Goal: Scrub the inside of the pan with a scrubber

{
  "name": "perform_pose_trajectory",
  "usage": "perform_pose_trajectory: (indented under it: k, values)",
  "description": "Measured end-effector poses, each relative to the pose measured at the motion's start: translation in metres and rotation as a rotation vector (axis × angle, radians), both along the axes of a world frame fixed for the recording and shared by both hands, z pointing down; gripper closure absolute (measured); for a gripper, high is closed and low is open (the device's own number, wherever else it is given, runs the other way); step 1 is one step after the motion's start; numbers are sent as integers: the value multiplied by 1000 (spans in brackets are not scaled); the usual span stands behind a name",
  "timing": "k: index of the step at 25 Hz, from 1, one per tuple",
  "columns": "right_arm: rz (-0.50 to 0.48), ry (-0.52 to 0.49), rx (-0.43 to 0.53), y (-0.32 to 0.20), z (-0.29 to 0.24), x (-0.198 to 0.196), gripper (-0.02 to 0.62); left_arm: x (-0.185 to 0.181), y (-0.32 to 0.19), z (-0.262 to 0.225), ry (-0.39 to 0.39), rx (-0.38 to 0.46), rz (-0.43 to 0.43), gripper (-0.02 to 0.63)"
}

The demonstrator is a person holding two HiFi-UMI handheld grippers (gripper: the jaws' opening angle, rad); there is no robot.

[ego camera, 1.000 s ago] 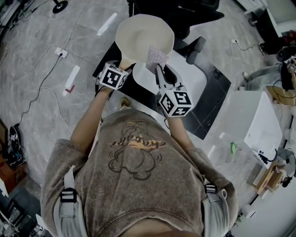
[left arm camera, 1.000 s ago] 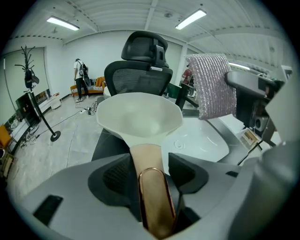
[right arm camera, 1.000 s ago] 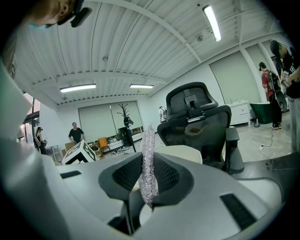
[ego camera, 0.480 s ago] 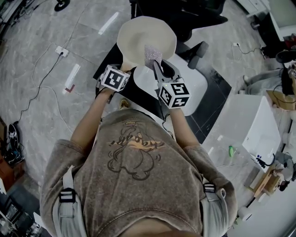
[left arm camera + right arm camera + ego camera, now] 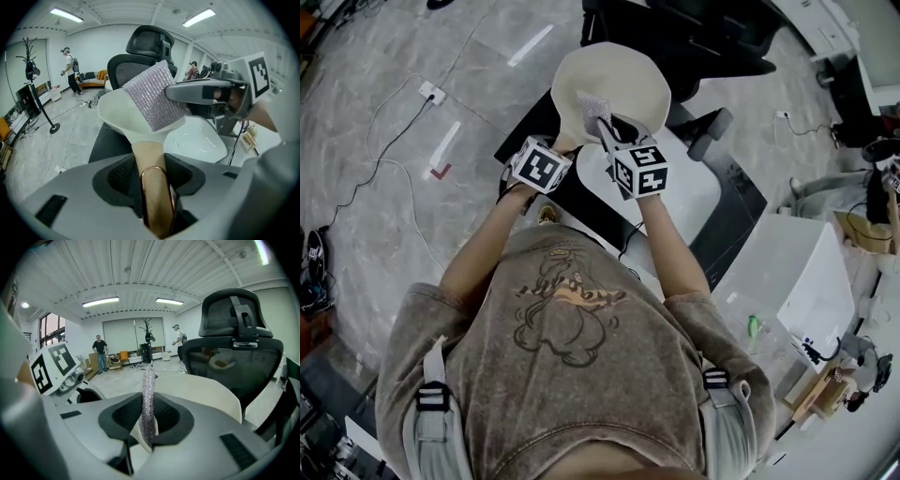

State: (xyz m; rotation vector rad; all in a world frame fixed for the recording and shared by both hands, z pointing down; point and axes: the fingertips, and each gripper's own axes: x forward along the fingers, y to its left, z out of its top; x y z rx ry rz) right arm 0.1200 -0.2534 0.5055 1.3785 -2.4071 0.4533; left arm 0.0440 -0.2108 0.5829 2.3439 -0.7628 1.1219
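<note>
Head view: my left gripper (image 5: 555,148) clamps the pan (image 5: 619,80) by its wooden handle (image 5: 151,164), right gripper (image 5: 605,131) pinches the scrubber (image 5: 592,105); hard strokes could twist the unsupported pan loose.

No words, numbers or brand names can be read. The shirt print (image 5: 567,305) carries lettering too small to make out. The left marker cube (image 5: 540,166) and right marker cube (image 5: 639,170) show only black-and-white square patterns.

1. We see a black office chair (image 5: 722,37) behind a white rounded table (image 5: 703,197).
2. We see a power strip (image 5: 429,91) with its cable on the grey floor (image 5: 366,112).
3. We see a coat stand (image 5: 52,127) and a person (image 5: 71,70) standing far back, near an orange sofa (image 5: 93,77).
</note>
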Motion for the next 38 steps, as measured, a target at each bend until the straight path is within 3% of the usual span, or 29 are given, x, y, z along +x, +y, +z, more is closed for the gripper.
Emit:
perform_pose_trajectory:
  k: [12,20,31,38]
  values:
    - [-237,159,-102,-31,43,-38,511,-1,0,0,48,-36,-3,394]
    - [-322,146,-140,-40,53,-63,515,-1,0,-1,70,-54,-3,394]
    - [-392,163,-185,-69,68,-95,515,-5,1,0,101,-85,1,395]
    - [-357,190,-212,-111,79,-91,515,-4,3,1,113,-100,8,394]
